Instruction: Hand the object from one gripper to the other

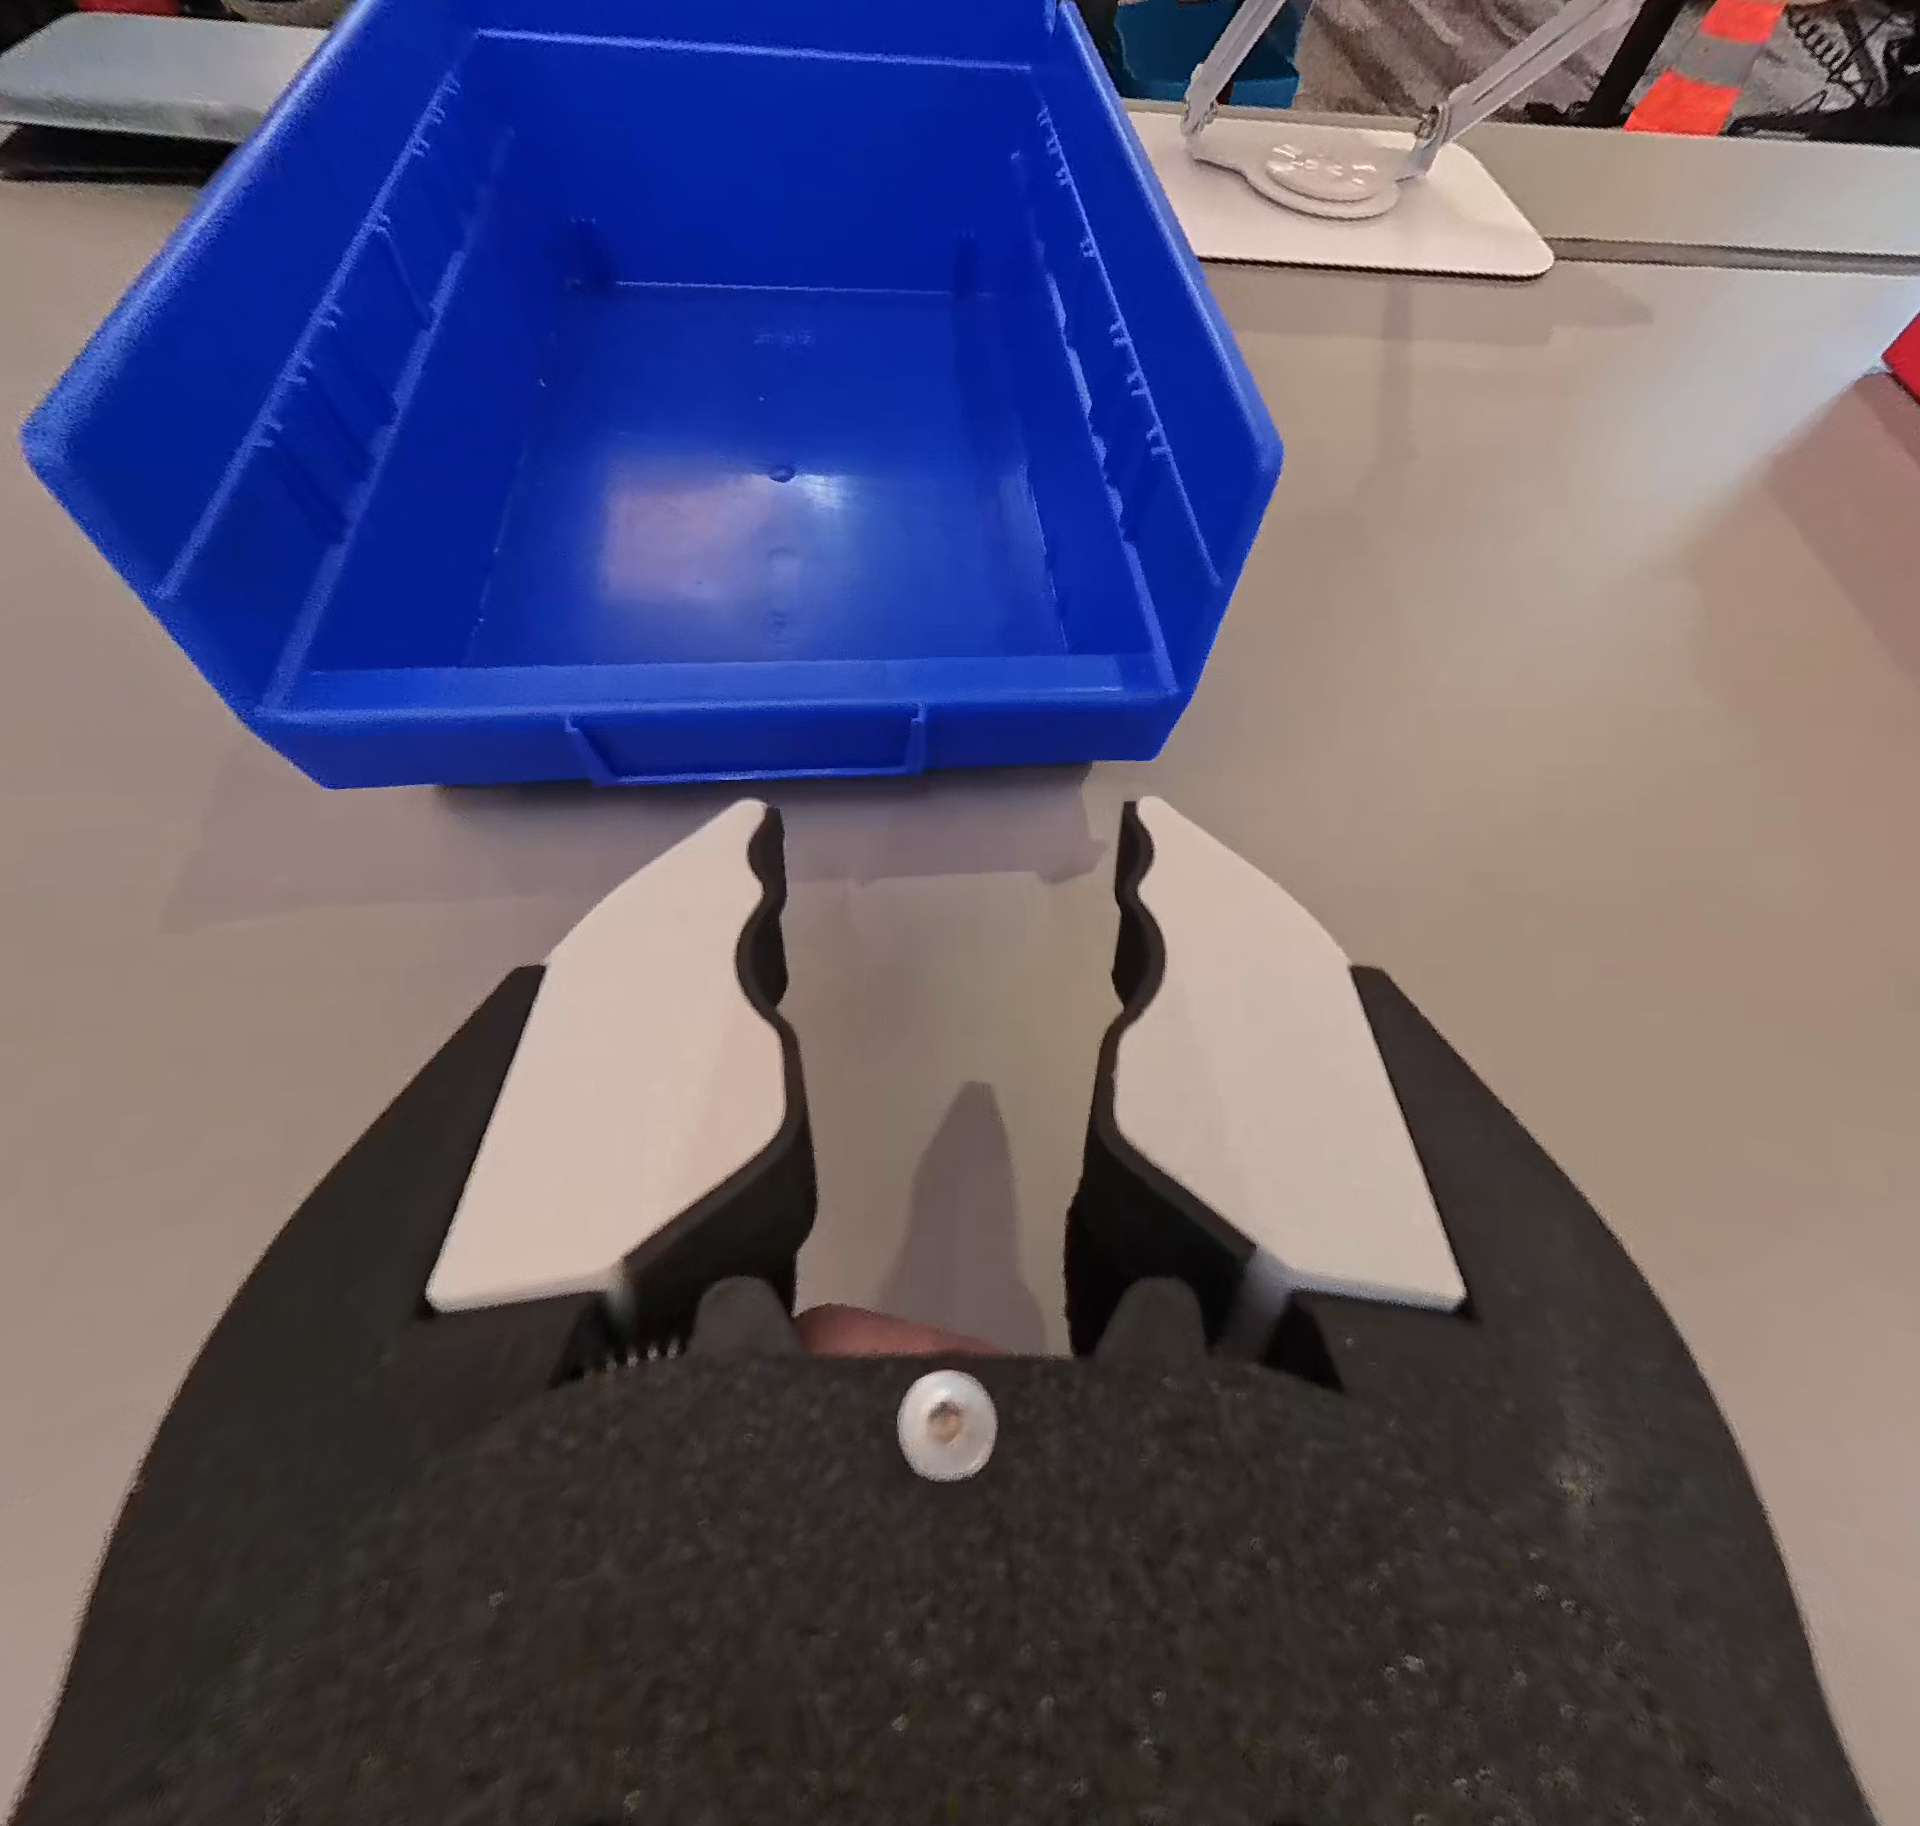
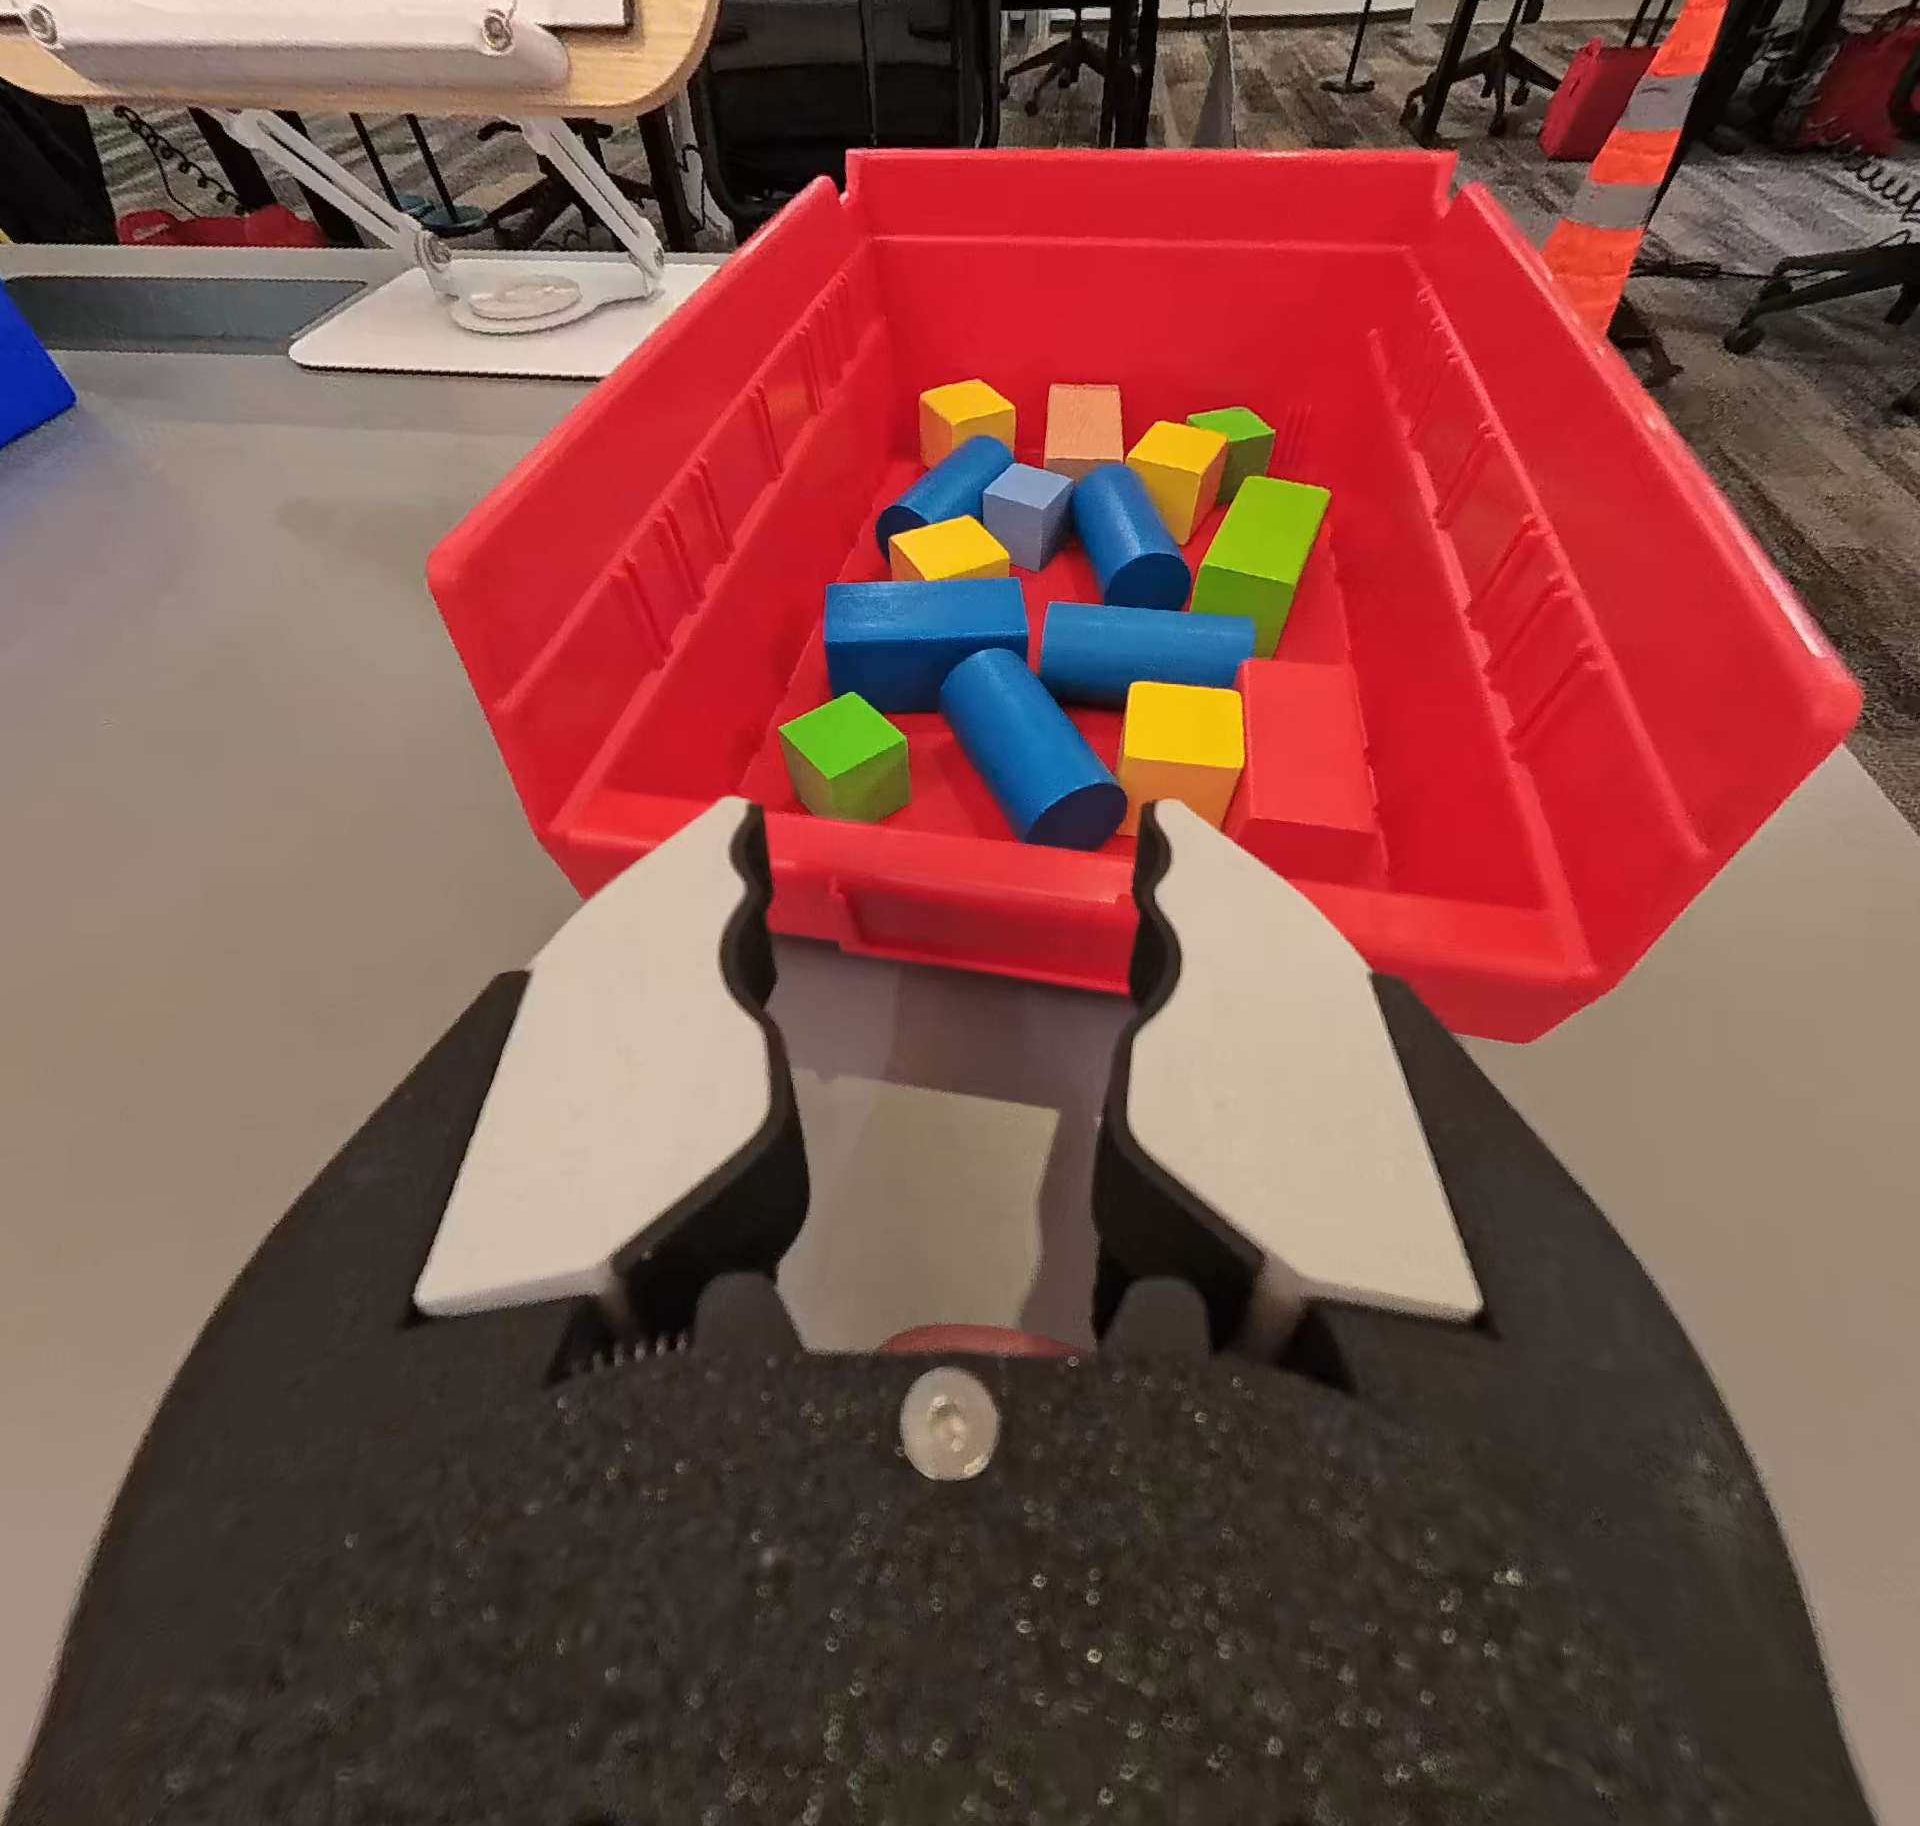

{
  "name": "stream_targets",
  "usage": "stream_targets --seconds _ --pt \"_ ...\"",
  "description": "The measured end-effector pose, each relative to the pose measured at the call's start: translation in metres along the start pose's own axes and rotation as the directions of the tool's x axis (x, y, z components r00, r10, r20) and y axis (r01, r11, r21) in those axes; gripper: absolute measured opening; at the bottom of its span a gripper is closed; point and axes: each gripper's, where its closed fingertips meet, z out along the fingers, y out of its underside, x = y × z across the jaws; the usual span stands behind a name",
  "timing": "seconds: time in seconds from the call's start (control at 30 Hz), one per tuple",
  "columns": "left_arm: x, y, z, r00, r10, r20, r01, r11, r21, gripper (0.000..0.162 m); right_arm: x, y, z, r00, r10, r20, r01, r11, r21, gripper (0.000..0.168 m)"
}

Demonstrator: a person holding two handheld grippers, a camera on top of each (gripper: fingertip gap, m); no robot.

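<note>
A red bin (image 2: 665,571) on the grey table holds several wooden blocks: blue cylinders (image 2: 1029,748), a blue bar (image 2: 920,633), yellow cubes (image 2: 1182,737), green blocks (image 2: 844,753) and a red block (image 2: 1304,758). My right gripper (image 2: 948,820) is open and empty, its tips at the bin's front rim. An empty blue bin (image 1: 312,249) stands on the table in the left wrist view. My left gripper (image 1: 948,820) is open and empty, just short of the blue bin's front wall.
A white stand base (image 1: 1351,207) sits on the table behind the blue bin and shows in the right wrist view (image 2: 468,322) left of the red bin. The blue bin's corner (image 2: 26,374) shows at far left. An orange cone (image 2: 1631,145) and chairs stand beyond the table.
</note>
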Motion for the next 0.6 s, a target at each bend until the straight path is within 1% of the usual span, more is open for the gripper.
stream_targets --seconds 0.1,0.13,0.17,0.23,0.27,0.37,0.47,0.53,0.6 --pt "0.011 0.002 -0.002 0.999 0.001 -0.035 -0.002 1.000 -0.008 0.061 -0.001 -0.001 -0.001 1.000 -0.006 0.005 0.006 1.000 0.009 0.067" --pt "0.022 0.004 -0.006 0.997 -0.020 -0.080 0.018 1.000 -0.026 0.060 0.000 -0.001 -0.001 1.000 -0.009 0.004 0.009 1.000 0.010 0.067" --pt "0.041 0.004 -0.012 0.986 -0.055 -0.158 0.049 0.998 -0.041 0.061 0.000 -0.002 -0.002 1.000 -0.011 0.003 0.011 1.000 0.010 0.067" --pt "0.092 -0.001 -0.025 0.938 -0.105 -0.331 0.095 0.994 -0.047 0.062 0.006 -0.007 -0.005 1.000 -0.011 -0.016 0.011 0.999 0.036 0.067" --pt "0.121 -0.004 -0.030 0.913 -0.095 -0.396 0.082 0.995 -0.051 0.064 0.011 -0.010 -0.007 0.999 -0.012 -0.033 0.014 0.999 0.052 0.067" --pt "0.215 -0.008 -0.036 0.854 0.029 -0.520 -0.053 0.998 -0.031 0.073 0.034 -0.014 -0.011 0.994 -0.010 -0.110 0.018 0.997 0.075 0.070" --pt "0.306 -0.009 -0.026 0.808 0.147 -0.570 -0.173 0.985 0.009 0.075 0.064 -0.018 -0.017 0.976 0.022 -0.217 -0.002 0.996 0.093 0.072" --pt "0.361 -0.008 -0.005 0.791 0.228 -0.567 -0.247 0.968 0.044 0.075 0.079 -0.020 -0.020 0.965 0.033 -0.258 -0.005 0.994 0.108 0.072" --pt "0.407 -0.002 0.024 0.787 0.267 -0.556 -0.306 0.952 0.023 0.076 0.089 -0.018 -0.020 0.962 0.053 -0.269 -0.026 0.994 0.104 0.071"
